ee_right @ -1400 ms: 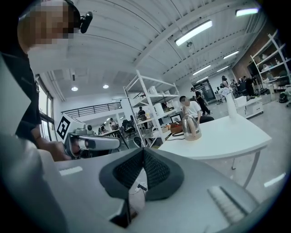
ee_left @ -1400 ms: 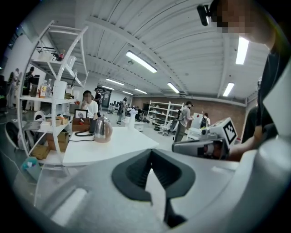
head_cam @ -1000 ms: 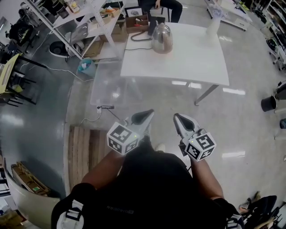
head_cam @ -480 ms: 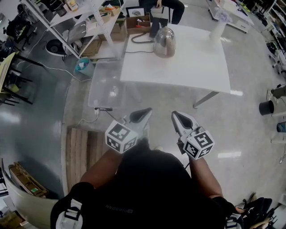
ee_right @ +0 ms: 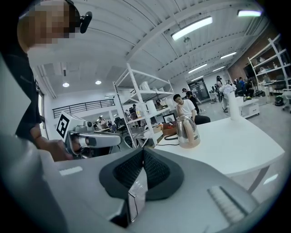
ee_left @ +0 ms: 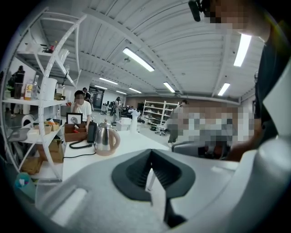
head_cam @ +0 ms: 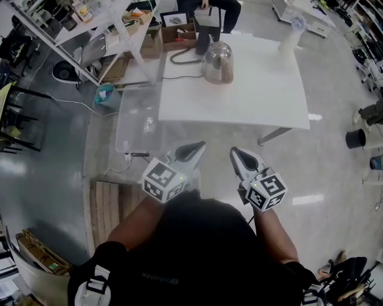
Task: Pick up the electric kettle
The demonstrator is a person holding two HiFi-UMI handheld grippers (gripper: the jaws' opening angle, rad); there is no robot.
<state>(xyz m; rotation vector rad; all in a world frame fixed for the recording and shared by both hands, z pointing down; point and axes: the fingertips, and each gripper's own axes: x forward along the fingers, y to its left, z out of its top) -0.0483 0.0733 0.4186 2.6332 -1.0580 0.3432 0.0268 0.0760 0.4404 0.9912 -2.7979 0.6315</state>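
Tabletop (head_cam: 251, 89): white; I saw it well ahead of me.
Electric kettle (head_cam: 217, 61): stood upright near the tabletop's far edge.
Left hand-held gripper (head_cam: 196, 146): clenched, empty, well short of the kettle.
Right hand-held gripper (head_cam: 236, 153): clenched, empty.

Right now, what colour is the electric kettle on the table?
The kettle is shiny silver with a tan handle and base; right gripper view shows it best.

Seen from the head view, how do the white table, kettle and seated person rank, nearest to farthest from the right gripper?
From the right gripper:
1. White table, its near edge just ahead.
2. Kettle, at the table's far side, slightly left.
3. Seated person, beyond the table's far edge.
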